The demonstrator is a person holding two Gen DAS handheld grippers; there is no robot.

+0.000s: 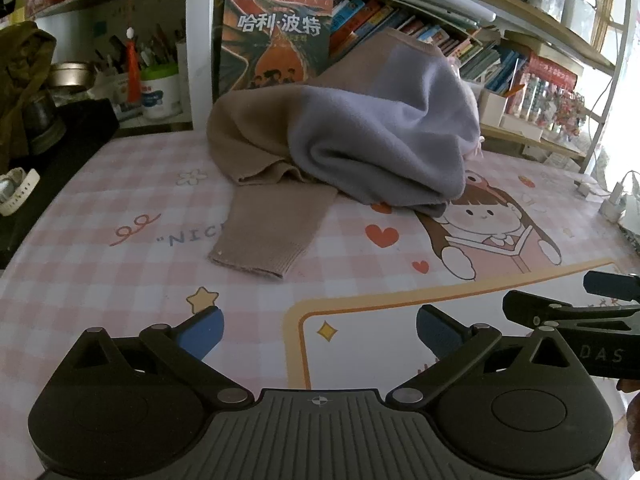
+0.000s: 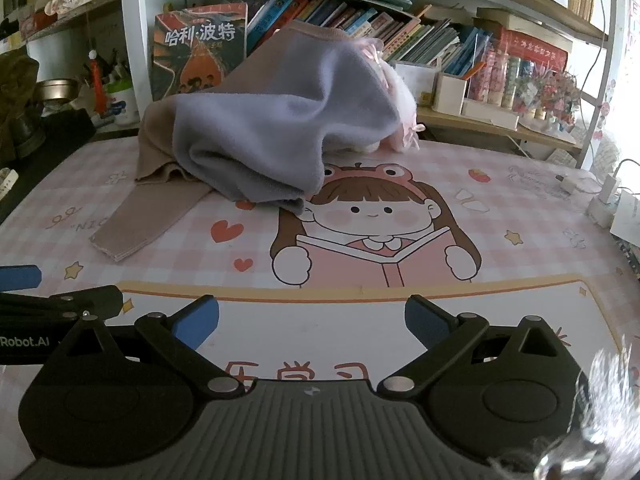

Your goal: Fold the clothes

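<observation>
A heap of clothes lies at the back of the desk against the books. A lavender fleece garment (image 1: 384, 132) (image 2: 272, 136) is draped over a tan knit sweater (image 1: 256, 136) (image 2: 156, 148). One tan sleeve (image 1: 272, 232) (image 2: 140, 220) stretches flat toward me. A pink fluffy item (image 2: 396, 120) pokes out behind the heap. My left gripper (image 1: 320, 330) hovers open over the mat, well short of the sleeve cuff. My right gripper (image 2: 312, 320) is open too, close beside the left, with nothing between its blue pads.
A pink checked desk mat (image 2: 520, 216) with a cartoon girl covers the desk. Shelves of books (image 2: 360, 20) stand behind the heap. Chargers and cables (image 2: 600, 196) lie at the right edge. A black box (image 1: 60, 152) and a watch (image 1: 16, 192) sit at the left.
</observation>
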